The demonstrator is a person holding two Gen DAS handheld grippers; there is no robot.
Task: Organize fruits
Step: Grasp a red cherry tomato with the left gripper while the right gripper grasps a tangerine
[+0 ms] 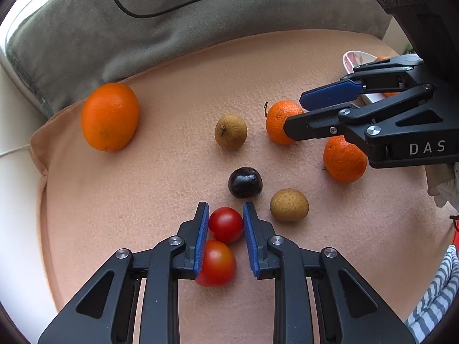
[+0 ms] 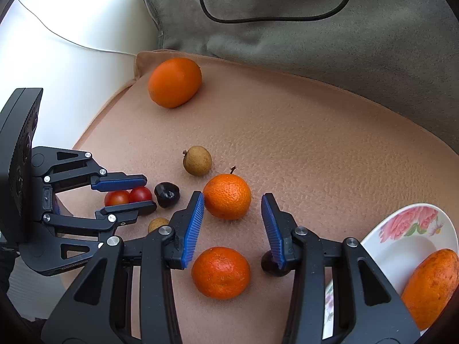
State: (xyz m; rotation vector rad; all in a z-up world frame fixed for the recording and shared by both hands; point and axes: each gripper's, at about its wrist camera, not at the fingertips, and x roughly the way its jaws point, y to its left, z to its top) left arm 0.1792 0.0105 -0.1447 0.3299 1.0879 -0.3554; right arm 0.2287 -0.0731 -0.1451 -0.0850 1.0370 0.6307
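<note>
Fruits lie scattered on a peach-coloured cushion (image 1: 143,200). My left gripper (image 1: 226,206) is shut on a red cherry tomato (image 1: 226,225), with a blue pad touching each side. A second tomato (image 1: 218,263) lies just behind it, partly under the left finger. My right gripper (image 2: 233,200) is open, with its tips level with a mandarin (image 2: 226,196) that sits just ahead of them. Another mandarin (image 2: 221,272) lies under the same gripper. A floral plate (image 2: 407,220) at the right edge holds an orange fruit (image 2: 433,283).
A large orange (image 1: 110,116) rests at the cushion's far left. Two brown longan-like fruits (image 1: 231,132) (image 1: 289,205) and a dark glossy fruit (image 1: 245,182) lie mid-cushion. A grey pillow (image 1: 172,28) with a black cable borders the back. A striped sleeve (image 1: 439,295) shows bottom right.
</note>
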